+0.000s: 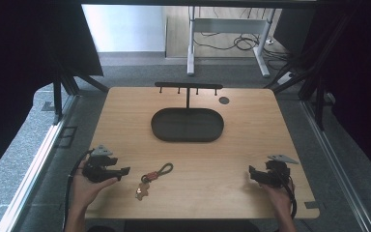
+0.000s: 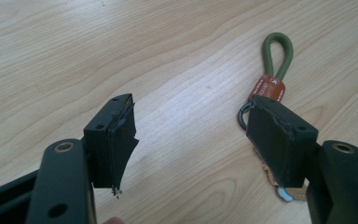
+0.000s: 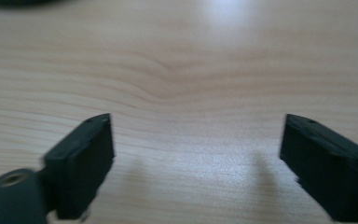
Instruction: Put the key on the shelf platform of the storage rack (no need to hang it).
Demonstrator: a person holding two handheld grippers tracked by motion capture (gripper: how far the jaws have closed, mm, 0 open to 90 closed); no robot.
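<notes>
Pale wood grain across the table. Black for the oval tray and the peg rack behind it. Olive-green cord loop on the keychain, with a rust-orange band and a dark ring. Black on both the left gripper and right gripper, each topped in grey.

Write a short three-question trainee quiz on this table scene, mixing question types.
1. True or false: the green cord keychain with a brown tag lies inside the black oval tray.
2. Which gripper is nearer the keychain? A) left gripper B) right gripper
3. Fill in: the jaws of both grippers stand ____.

Key: 1 false, it lies on the light wooden table in front of the tray. 2 A. 3 open.
</notes>
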